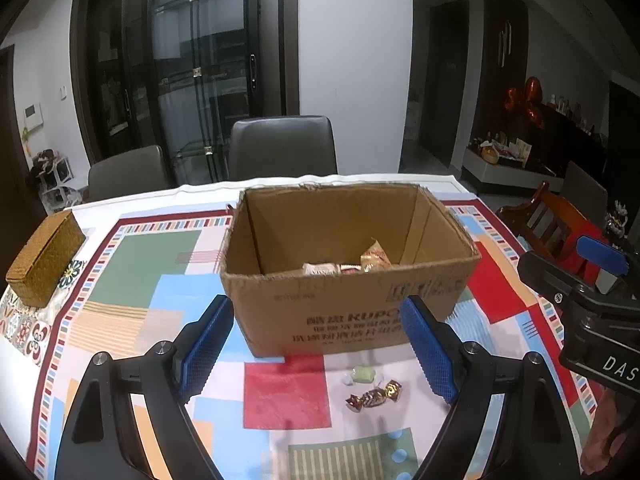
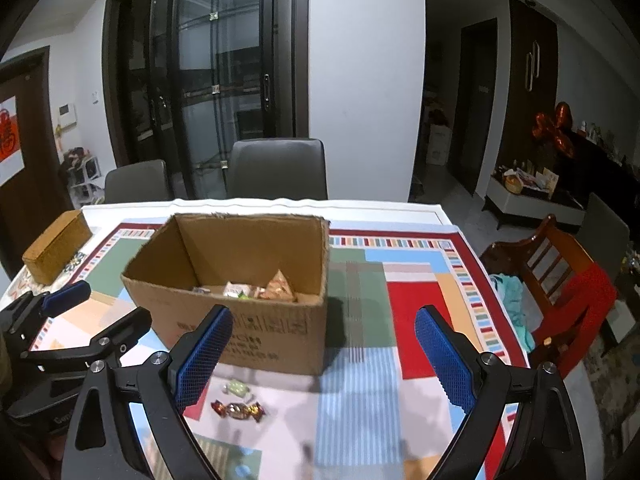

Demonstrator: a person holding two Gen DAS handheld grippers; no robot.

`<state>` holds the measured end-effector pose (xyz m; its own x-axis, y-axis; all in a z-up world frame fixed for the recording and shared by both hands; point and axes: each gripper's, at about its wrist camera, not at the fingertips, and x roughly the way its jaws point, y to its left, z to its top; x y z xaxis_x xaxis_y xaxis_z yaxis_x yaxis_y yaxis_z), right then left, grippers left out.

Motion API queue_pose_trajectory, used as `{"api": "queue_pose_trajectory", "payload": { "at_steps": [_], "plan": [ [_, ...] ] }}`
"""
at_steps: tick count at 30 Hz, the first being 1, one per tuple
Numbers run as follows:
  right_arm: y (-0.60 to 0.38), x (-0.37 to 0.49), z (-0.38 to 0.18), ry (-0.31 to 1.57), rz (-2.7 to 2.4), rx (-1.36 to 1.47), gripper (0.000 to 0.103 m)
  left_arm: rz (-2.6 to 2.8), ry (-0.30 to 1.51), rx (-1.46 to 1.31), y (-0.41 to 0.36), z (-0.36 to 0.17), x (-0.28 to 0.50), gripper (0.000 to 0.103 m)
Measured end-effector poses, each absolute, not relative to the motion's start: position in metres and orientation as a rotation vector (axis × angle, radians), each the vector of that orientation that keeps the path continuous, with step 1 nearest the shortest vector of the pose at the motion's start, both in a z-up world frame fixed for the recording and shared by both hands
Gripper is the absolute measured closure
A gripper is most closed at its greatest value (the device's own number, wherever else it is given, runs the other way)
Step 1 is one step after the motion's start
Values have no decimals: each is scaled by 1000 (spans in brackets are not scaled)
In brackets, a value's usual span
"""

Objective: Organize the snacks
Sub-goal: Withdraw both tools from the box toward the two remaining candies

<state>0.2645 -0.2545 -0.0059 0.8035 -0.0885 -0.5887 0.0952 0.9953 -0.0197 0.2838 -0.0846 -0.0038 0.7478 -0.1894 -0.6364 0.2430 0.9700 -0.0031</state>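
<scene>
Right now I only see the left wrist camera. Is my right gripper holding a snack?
Observer: No. The right gripper is open and holds nothing.
Operator: Are the candies near it?
Observer: The green candy and the brown candy lie on the table just beside its left finger, in front of the box.
Operator: What's on the wooden chair?
Observer: A teal cloth lies on the chair seat.

Both wrist views tilt down, close — sharing the cardboard box (image 1: 348,280).
</scene>
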Motion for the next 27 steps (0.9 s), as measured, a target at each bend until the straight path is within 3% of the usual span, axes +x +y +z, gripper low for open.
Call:
{"api": "queue_pose_trajectory", "payload": {
  "at_steps": [12, 27],
  "plan": [
    [-277, 252, -47, 705, -119, 14, 9, -223, 733, 90, -107, -42, 268, 9],
    [-303, 236, -102, 806, -139, -8, 9, -208, 807, 108, -135, -95, 260, 9]
  ]
}}
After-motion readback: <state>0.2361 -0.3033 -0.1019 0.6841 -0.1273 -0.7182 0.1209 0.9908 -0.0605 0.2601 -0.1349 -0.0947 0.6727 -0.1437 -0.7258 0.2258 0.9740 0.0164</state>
